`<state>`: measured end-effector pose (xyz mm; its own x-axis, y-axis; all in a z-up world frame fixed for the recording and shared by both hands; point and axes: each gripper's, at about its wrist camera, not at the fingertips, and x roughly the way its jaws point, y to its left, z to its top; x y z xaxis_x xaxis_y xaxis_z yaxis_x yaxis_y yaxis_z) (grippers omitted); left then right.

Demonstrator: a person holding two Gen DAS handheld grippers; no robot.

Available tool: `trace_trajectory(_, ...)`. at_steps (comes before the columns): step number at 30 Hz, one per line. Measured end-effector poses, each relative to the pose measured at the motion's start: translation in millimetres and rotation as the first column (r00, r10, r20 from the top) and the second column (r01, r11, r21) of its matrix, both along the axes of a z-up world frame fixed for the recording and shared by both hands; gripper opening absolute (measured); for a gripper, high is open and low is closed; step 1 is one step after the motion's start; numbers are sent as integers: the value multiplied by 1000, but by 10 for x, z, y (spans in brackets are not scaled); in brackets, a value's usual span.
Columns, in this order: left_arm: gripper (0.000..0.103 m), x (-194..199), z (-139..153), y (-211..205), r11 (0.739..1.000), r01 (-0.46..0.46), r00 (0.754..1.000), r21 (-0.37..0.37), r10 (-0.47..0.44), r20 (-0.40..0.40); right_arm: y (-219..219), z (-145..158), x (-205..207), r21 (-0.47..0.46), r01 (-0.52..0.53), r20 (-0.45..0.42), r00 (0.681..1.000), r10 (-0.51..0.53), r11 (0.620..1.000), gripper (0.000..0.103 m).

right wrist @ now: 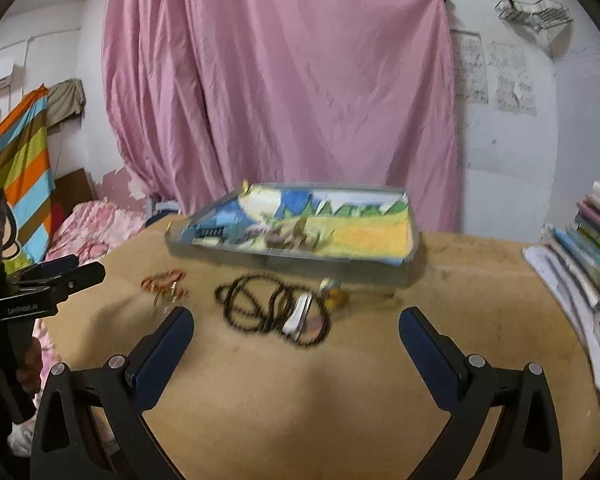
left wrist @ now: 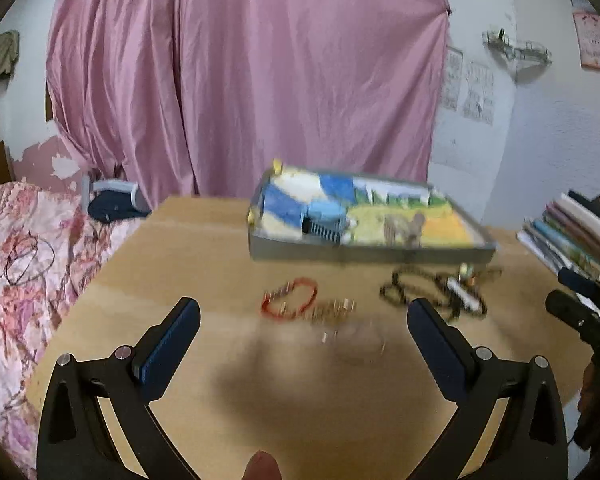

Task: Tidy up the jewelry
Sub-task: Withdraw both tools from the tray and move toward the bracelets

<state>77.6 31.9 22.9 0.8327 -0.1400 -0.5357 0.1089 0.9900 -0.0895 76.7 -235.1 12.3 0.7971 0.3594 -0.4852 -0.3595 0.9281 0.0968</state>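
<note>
Wooden table fills the lower half of both views, pink curtain behind. Shallow tray with a printed landscape bottom sits at centre frame, some small brownish pieces already inside (too blurred to name). Loose on the table, just below the tray: red bangle at centre of the left view, gold bits touching it, black bead necklace coiled at centre of the right view with a white piece lying on it.

Left gripper: jaws wide, nothing held. Right gripper: jaws wide, empty, hovering near the necklace.

Judgement: approach stage. Both views are smeared, so slow down first. Close on bunched strands, not one loop; lift clear of the tray wall.
</note>
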Motion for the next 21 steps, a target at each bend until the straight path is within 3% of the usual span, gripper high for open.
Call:
trace_trajectory(7,102,-160,-326,-24,997,8,994,81,1,-109,84,-253,-156,-43,4,-75,997,-7,999,103)
trace_trajectory(13,102,-188,-486,24,999,5,985,47,3,-172,149,-362,-211,-56,0,-102,995,-6,998,103)
trace_trajectory(21,102,-67,-486,82,1000,2,976,28,4,-219,156,-372,-150,-65,8,-121,993,-16,998,103)
